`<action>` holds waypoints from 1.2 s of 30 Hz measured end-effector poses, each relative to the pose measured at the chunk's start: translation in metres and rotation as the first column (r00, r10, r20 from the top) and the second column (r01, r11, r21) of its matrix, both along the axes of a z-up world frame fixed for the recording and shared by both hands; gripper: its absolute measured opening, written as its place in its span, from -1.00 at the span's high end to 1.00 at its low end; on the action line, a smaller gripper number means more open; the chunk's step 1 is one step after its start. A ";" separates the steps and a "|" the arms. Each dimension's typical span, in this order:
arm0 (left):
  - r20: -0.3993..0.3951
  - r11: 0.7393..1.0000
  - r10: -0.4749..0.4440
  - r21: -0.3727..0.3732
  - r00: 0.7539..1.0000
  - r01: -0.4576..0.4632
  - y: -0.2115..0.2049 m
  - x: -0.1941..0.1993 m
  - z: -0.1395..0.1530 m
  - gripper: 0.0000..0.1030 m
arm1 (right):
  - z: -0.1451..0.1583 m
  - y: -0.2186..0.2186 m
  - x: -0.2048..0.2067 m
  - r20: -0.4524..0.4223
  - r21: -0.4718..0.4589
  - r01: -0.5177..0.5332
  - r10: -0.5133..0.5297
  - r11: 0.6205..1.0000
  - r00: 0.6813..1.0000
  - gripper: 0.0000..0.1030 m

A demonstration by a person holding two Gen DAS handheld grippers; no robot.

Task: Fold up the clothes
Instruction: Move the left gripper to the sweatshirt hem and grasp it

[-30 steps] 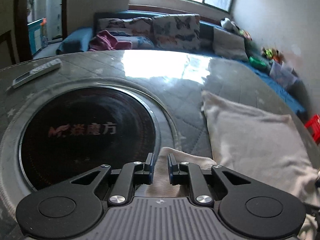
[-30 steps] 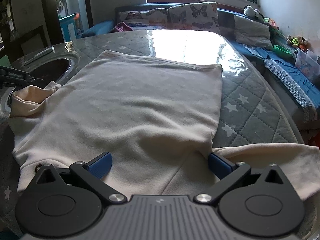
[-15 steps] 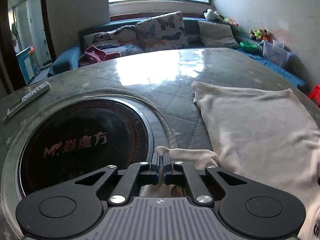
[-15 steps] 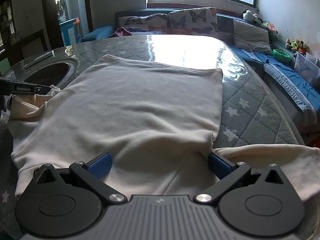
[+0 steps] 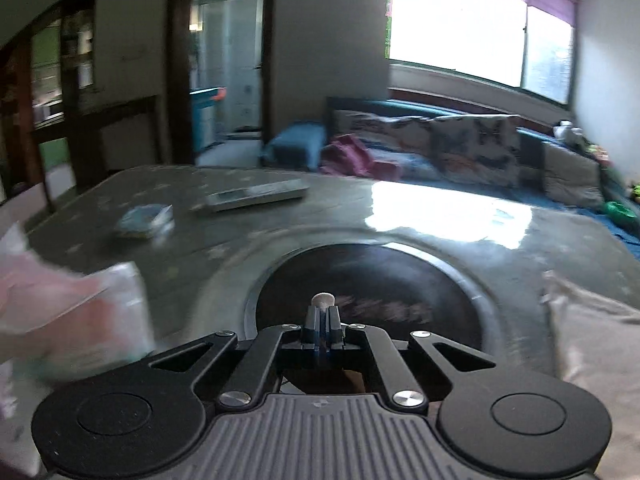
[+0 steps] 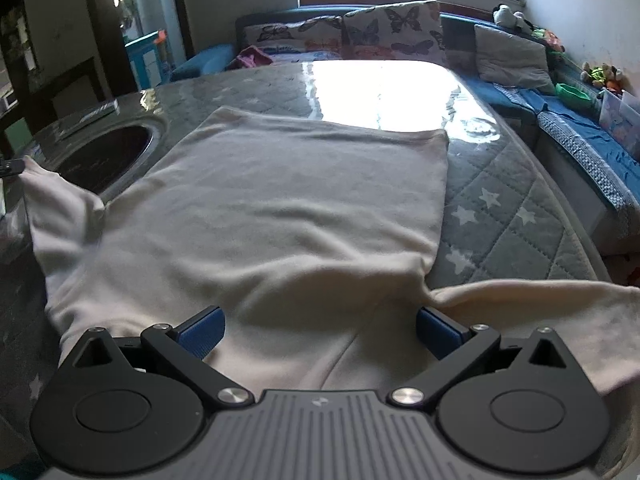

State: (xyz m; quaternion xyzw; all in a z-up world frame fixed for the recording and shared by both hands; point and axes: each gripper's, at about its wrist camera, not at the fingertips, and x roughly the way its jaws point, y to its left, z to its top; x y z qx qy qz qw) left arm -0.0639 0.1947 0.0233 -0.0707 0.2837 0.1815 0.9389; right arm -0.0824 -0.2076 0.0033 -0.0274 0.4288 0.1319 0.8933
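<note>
A cream long-sleeved shirt [image 6: 300, 200] lies flat on the quilted table. In the left wrist view only its edge [image 5: 592, 340] shows at the right. My left gripper [image 5: 322, 322] is shut on the end of the shirt's left sleeve, and a nub of cloth [image 5: 323, 300] pokes out past the pads. The right wrist view shows that sleeve [image 6: 52, 200] stretched out to the left, up to the left gripper's tip [image 6: 10, 167]. My right gripper [image 6: 320, 330] hangs open low over the shirt's near part, fingers wide apart. The other sleeve [image 6: 540, 304] trails to the right.
A round black hob [image 5: 368, 292] is sunk into the table beside the shirt. Beyond it lie a remote [image 5: 256, 196] and a small packet [image 5: 144, 220]. Blurred plastic wrapping [image 5: 80, 312] lies at the left. A sofa with cushions [image 6: 392, 28] lines the far side.
The left gripper closed on the sleeve end, then rose and swung left, drawing the sleeve out sideways. The right gripper stayed still and open.
</note>
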 end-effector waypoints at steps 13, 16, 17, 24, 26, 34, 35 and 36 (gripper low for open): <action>-0.101 0.990 0.132 -0.044 0.986 -0.137 0.036 -0.025 -0.030 0.95 | 0.004 -0.012 -0.032 -0.042 -0.042 -0.073 0.071 0.996 0.997 -1.00; -0.131 0.989 0.126 -0.059 0.983 -0.135 0.040 -0.031 -0.033 0.94 | 0.012 -0.015 -0.029 -0.058 -0.019 -0.099 0.098 0.995 0.993 -0.94; -0.135 0.990 0.120 -0.058 0.984 -0.129 0.040 -0.032 -0.032 0.94 | 0.017 -0.016 -0.026 -0.051 -0.003 -0.100 0.100 0.995 0.994 -0.93; -0.091 0.996 0.071 -0.050 0.993 -0.075 0.029 -0.025 0.000 0.84 | 0.043 -0.017 0.018 0.018 0.070 -0.143 0.142 0.987 0.990 -0.93; -0.069 0.998 -0.002 -0.065 0.998 -0.003 0.014 -0.016 0.010 0.81 | 0.043 -0.013 0.034 0.022 0.054 -0.155 0.154 0.986 0.988 -0.93; -0.071 0.933 -0.351 -0.109 0.934 0.342 -0.079 0.046 0.010 0.78 | 0.020 -0.015 0.112 -0.059 0.058 -0.122 0.126 0.991 0.990 -0.93; -0.074 0.921 -0.382 -0.112 0.921 0.373 -0.089 0.054 0.009 0.78 | 0.017 -0.016 0.119 -0.070 0.061 -0.116 0.120 0.991 0.990 -0.93; -0.080 0.909 -0.411 -0.118 0.908 0.400 -0.099 0.064 0.007 0.78 | 0.014 -0.017 0.126 -0.080 0.065 -0.109 0.114 0.992 0.990 -0.93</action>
